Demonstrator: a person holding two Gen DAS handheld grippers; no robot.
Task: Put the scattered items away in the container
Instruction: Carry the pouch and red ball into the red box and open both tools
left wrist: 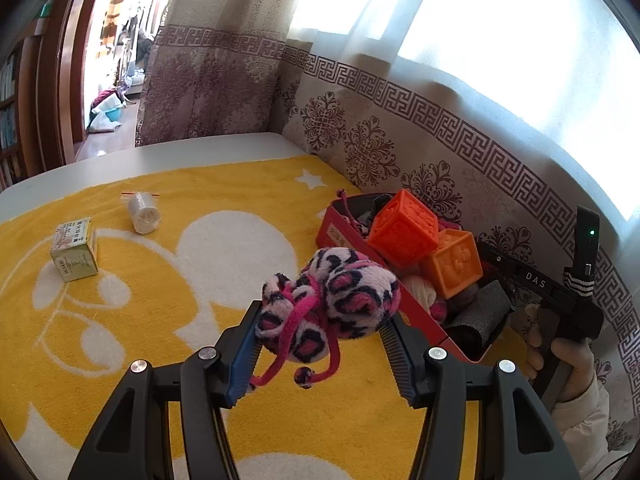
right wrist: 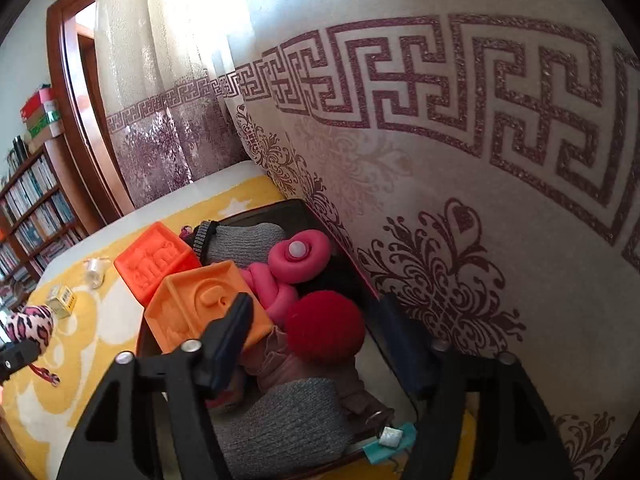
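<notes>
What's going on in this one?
A person is clearing a yellow towel into a red box. The left gripper is clamped on a pink leopard-print plush beside the box. The right gripper hangs open over the box's contents, holding nothing. A small carton and a white roll remain on the towel.

**Leopard plush up, two items lying loose**

I am seeing the pink leopard-print plush hanging centre frame in the left wrist view, its pink cords dangling below. The red container is sitting at right against the curtain, crowded with a red-orange block, an orange block, a pink ring toy, a red pompom and grey knitwear. At left, a small green box and a white thread spool are lying apart.
</notes>
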